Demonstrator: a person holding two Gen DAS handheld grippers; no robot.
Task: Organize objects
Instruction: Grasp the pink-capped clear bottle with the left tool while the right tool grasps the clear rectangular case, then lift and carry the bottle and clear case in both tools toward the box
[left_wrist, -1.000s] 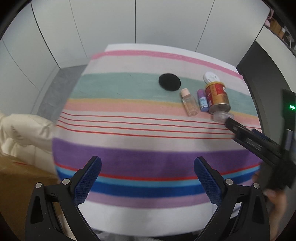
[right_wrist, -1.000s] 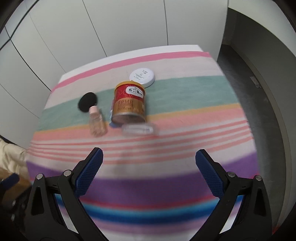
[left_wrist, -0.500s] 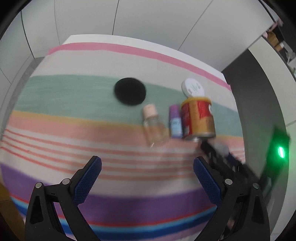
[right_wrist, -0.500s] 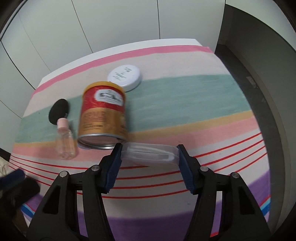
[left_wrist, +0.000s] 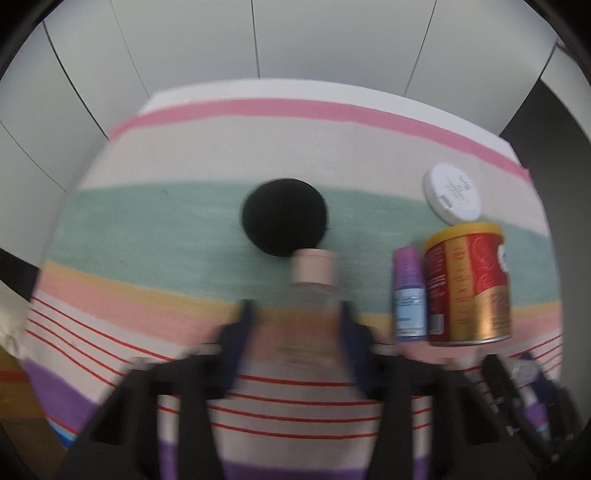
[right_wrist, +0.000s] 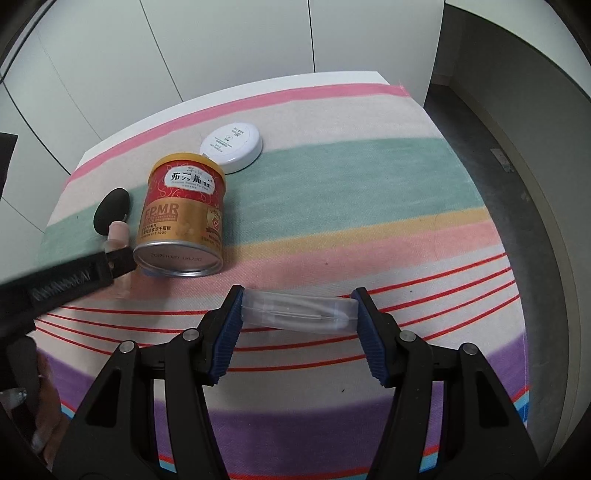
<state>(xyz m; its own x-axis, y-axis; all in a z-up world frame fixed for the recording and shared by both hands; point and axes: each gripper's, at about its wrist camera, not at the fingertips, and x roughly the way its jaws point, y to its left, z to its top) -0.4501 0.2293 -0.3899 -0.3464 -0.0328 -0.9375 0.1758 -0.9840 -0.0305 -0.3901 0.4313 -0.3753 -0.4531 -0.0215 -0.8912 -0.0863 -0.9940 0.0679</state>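
My left gripper (left_wrist: 295, 325) is closed around a clear bottle with a pink cap (left_wrist: 314, 295); the view is blurred. Its arm shows in the right wrist view (right_wrist: 70, 275) beside the bottle (right_wrist: 117, 232). My right gripper (right_wrist: 299, 306) is shut on a clear flat plastic case (right_wrist: 299, 308) and holds it just above the striped cloth. A red and gold can (right_wrist: 183, 214) lies on its side to the left; it also shows in the left wrist view (left_wrist: 467, 284). A small purple bottle (left_wrist: 408, 295) lies beside the can.
A black round pad (left_wrist: 284, 216) lies behind the clear bottle, also in the right wrist view (right_wrist: 110, 208). A white round compact (right_wrist: 232, 142) sits behind the can. The striped cloth (right_wrist: 369, 184) covers the table; white wall panels stand behind, dark floor at right.
My left gripper moved forward and closed around the clear bottle. My right gripper closed on the plastic case and drew it back from the can.
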